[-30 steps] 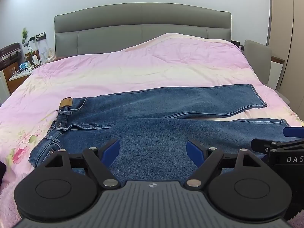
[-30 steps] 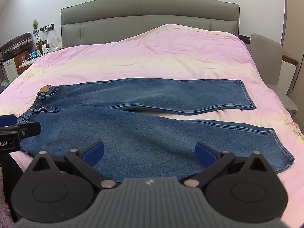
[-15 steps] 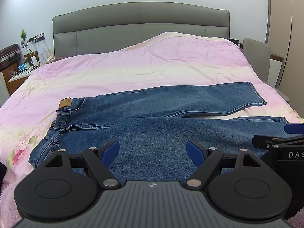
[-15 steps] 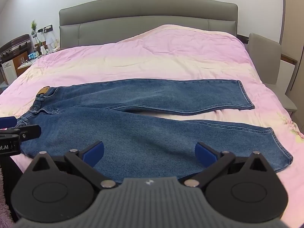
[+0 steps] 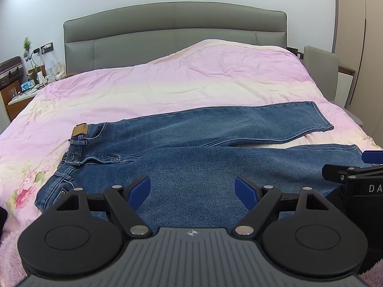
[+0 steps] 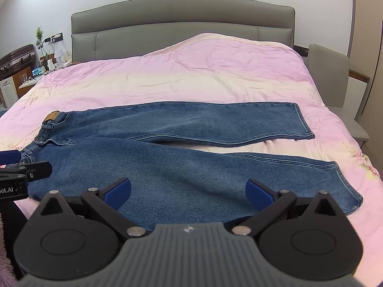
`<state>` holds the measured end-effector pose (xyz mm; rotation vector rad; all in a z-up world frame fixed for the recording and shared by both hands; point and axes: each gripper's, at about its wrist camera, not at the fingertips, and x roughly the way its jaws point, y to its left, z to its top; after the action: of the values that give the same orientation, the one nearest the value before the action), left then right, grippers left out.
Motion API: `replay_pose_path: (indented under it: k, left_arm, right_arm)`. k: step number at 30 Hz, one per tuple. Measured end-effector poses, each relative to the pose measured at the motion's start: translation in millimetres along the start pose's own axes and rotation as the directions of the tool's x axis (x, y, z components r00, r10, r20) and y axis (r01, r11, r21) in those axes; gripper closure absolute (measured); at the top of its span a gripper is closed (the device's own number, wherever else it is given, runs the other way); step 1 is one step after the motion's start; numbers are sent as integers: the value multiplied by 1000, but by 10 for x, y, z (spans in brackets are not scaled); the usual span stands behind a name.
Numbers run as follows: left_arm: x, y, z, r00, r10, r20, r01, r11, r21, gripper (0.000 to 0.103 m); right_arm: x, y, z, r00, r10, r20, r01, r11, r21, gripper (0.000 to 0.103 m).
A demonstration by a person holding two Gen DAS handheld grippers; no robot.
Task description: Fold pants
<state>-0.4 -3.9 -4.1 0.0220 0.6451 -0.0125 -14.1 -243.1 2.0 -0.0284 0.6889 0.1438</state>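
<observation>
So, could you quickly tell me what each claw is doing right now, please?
Left claw: open, holding nothing, above the jeans.
Right claw: open, holding nothing, also above the jeans.

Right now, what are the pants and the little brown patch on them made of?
The pants look like blue denim: matte, faintly speckled weave with stitched seams. The brown patch at the waistband looks like leather or an imitation; it is smooth and tan, too small to tell which.

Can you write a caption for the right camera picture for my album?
Open right hand-held gripper above unfolded blue jeans on a pink bed.
</observation>
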Motion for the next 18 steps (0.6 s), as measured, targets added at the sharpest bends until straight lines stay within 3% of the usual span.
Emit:
replay_pose_path:
  k: [18]
  left_arm:
    - [-25, -33, 20, 1000, 6, -3, -6, 1000, 14, 9]
  right_arm:
    - [-44, -19, 28, 1000, -2, 4, 2, 1000, 7, 5]
